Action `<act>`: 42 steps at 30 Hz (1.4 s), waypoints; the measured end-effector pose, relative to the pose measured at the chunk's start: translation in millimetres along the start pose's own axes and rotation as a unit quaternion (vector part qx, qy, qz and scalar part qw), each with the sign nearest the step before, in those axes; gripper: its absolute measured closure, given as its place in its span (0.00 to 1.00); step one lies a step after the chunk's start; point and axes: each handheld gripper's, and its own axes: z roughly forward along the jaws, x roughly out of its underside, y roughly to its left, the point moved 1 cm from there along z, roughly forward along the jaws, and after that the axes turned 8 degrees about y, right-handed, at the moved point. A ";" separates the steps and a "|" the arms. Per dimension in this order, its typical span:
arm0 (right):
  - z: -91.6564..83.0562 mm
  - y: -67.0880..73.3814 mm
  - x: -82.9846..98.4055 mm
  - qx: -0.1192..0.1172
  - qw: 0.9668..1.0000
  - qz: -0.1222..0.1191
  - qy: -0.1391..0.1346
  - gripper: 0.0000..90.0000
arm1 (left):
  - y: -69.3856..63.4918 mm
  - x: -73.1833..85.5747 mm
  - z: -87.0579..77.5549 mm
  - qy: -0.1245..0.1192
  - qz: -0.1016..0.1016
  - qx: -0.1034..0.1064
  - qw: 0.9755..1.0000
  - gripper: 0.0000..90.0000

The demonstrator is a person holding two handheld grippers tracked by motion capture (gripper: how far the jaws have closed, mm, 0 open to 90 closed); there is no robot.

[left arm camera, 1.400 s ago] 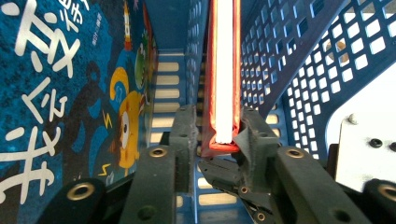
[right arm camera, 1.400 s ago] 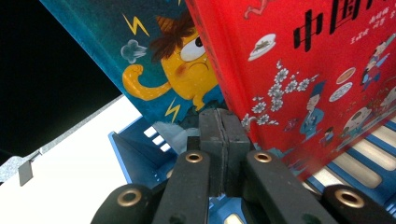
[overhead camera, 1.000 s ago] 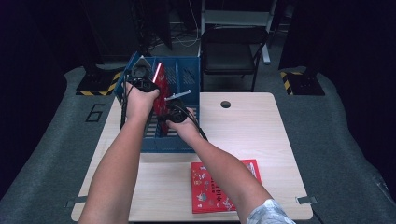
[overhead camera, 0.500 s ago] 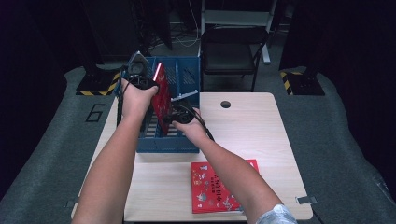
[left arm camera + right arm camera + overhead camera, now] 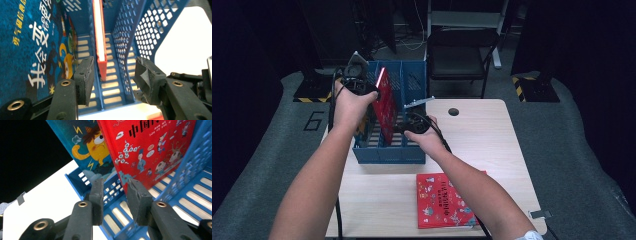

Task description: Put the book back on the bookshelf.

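Lying low centre of the high view, a second red book [image 5: 444, 200] rests flat on the table [image 5: 377, 200]. Farther up, the right gripper [image 5: 404, 126] has just been opening beside the upright red book [image 5: 387, 107] in the blue rack [image 5: 387, 152]; the left gripper [image 5: 357, 82], jaws apart and empty, hangs over its top edge.

- I see the file rack [image 5: 387, 150] at the table's [image 5: 492, 150] ten o'clock corner.
- One book [image 5: 388, 107] stands in its middle slot (leaning slightly), another book [image 5: 30, 47] in the slot at its nine o'clock.
- A third book [image 5: 444, 200] lies flat at the rack's five o'clock.
- A chair [image 5: 459, 60] sits beyond, at twelve.
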 end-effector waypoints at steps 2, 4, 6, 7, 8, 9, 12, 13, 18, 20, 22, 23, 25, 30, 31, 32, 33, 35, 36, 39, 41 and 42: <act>-6.2 2.2 2.0 0.006 1.000 -0.001 0.002 0.71 | 0.2 4.8 -3.2 0.002 0.005 0.003 1.000 0.56; -12.7 3.3 4.3 0.010 1.000 -0.005 -0.002 0.69 | 0.6 10.4 -6.6 -0.001 0.011 0.007 1.000 0.56; -19.1 4.6 7.3 0.011 1.000 -0.002 -0.003 0.67 | 0.5 16.1 -10.1 -0.003 0.017 0.013 1.000 0.56; -21.9 5.2 9.2 0.012 1.000 -0.002 -0.003 0.67 | 0.6 18.8 -11.8 -0.007 0.022 0.015 1.000 0.56; -24.6 5.4 11.3 0.014 1.000 -0.004 -0.002 0.67 | 0.7 21.2 -13.5 -0.008 0.025 0.017 1.000 0.56; -27.1 5.8 13.4 0.014 1.000 -0.002 -0.001 0.67 | 0.7 23.7 -14.9 -0.009 0.027 0.020 0.999 0.56; -33.9 5.9 19.4 0.015 1.000 0.001 -0.001 0.67 | 1.5 31.0 -17.5 -0.009 0.032 0.028 0.999 0.56; -36.6 6.5 22.0 0.015 1.000 0.005 0.000 0.67 | 2.0 32.7 -17.6 -0.010 0.035 0.029 0.999 0.56; -45.6 6.2 30.7 0.021 1.000 0.000 -0.001 0.66 | 5.2 45.1 -13.3 -0.006 0.039 0.041 0.998 0.56; -50.0 6.6 33.7 0.023 1.000 0.000 -0.002 0.66 | 6.7 50.2 -11.1 -0.001 0.042 0.043 0.998 0.56; -55.1 7.7 37.4 0.024 1.000 0.004 -0.004 0.65 | 7.5 56.3 -9.7 -0.002 0.046 0.047 0.998 0.56; -57.4 9.2 39.5 0.025 1.000 0.011 -0.009 0.65 | 7.0 59.7 -8.9 -0.008 0.042 0.053 0.998 0.56; -60.8 9.7 44.5 0.029 1.000 0.002 -0.008 0.65 | 5.9 67.2 -7.7 -0.013 0.044 0.057 0.997 0.56; -66.6 12.5 62.3 0.034 0.999 0.003 0.002 0.64 | 4.2 91.2 -1.5 -0.012 0.071 0.076 0.995 0.57; -67.5 12.9 66.3 0.037 0.999 -0.001 0.004 0.63 | 3.3 96.0 1.3 -0.012 0.073 0.079 0.994 0.57; -67.9 13.5 70.1 0.038 0.999 -0.005 0.004 0.63 | 2.5 100.8 4.5 -0.012 0.075 0.082 0.994 0.57; -69.2 14.2 74.3 0.041 0.999 -0.007 0.005 0.63 | 2.0 105.3 7.4 -0.010 0.078 0.086 0.993 0.57; -71.5 15.3 83.1 0.043 0.999 -0.010 0.007 0.62 | 0.4 113.4 14.1 -0.008 0.086 0.086 0.993 0.57; -72.6 15.8 87.9 0.041 0.999 -0.009 0.006 0.62 | -0.7 117.5 17.9 -0.012 0.084 0.085 0.993 0.57; -73.3 15.5 102.7 0.035 0.999 -0.008 0.016 0.62 | -1.9 129.1 27.9 0.000 0.088 0.099 0.991 0.57; -74.1 14.7 109.0 0.032 0.999 -0.005 0.017 0.62 | -3.6 137.3 35.7 -0.002 0.092 0.099 0.991 0.58; -75.0 14.3 112.2 0.029 0.999 -0.004 0.016 0.62 | -4.2 141.0 39.0 -0.001 0.099 0.098 0.990 0.58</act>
